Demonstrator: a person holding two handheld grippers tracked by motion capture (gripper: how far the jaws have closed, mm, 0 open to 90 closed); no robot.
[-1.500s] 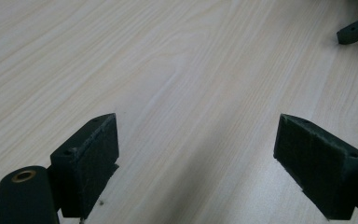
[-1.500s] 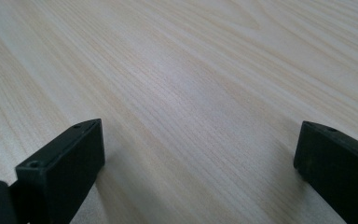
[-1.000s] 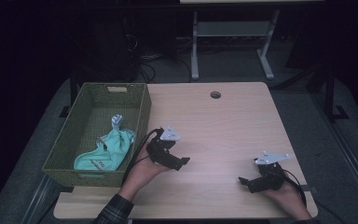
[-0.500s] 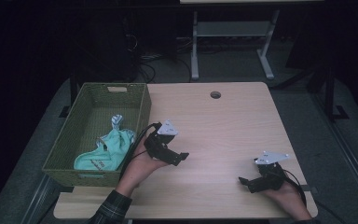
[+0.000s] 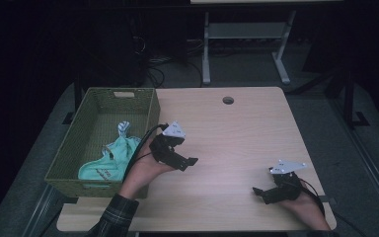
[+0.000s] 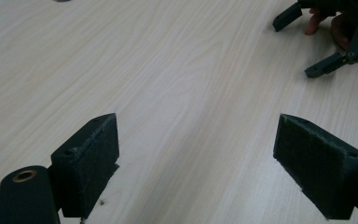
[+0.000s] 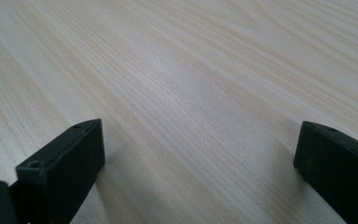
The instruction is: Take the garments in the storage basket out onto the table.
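So both grippers are spread wide, holding nothing: left gripper (image 5: 190,161) mid-frame beside the basket (image 5: 66,153), right gripper (image 5: 257,191) lower right near the worktop (image 5: 246,128) edge.

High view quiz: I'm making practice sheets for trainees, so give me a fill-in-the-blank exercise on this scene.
1. The green cloth lies inside the ____.
2. The basket sits at the table's ____ edge in the high view.
3. The jaws of the left tool stand ____, with nothing between them.
4. The right tool is ____ too, over bare wood.

Missing words: basket; left; open; open
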